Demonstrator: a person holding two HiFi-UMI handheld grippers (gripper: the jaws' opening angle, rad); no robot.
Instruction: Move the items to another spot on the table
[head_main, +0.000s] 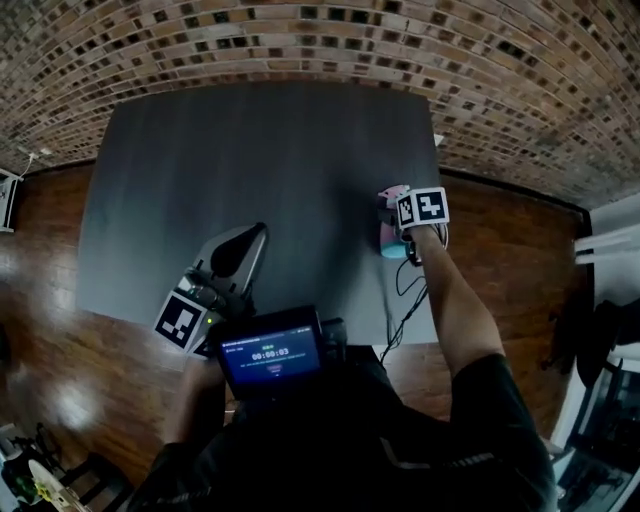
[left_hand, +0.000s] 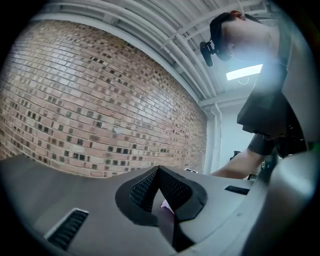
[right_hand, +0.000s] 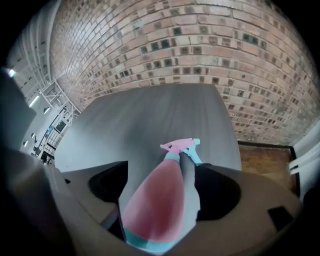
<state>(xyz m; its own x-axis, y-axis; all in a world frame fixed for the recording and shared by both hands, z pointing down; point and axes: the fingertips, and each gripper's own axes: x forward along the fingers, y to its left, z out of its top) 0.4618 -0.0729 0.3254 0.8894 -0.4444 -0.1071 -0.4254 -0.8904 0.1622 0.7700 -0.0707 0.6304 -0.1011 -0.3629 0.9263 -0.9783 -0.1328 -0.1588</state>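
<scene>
A pink spray bottle with a teal base and pink-and-teal trigger head lies near the right edge of the dark grey table, nozzle pointing away from me. My right gripper reaches over it. In the right gripper view the bottle fills the gap of the right gripper, whose jaws stand wide and open on either side of the body. My left gripper hovers over the table's near left part, tilted up toward the brick wall. In its own view the left gripper has its jaws together and holds nothing.
A brick wall runs behind the table. Wooden floor lies to the right and left. A small screen sits at my chest, and a cable hangs from the right gripper. White furniture stands at the far right.
</scene>
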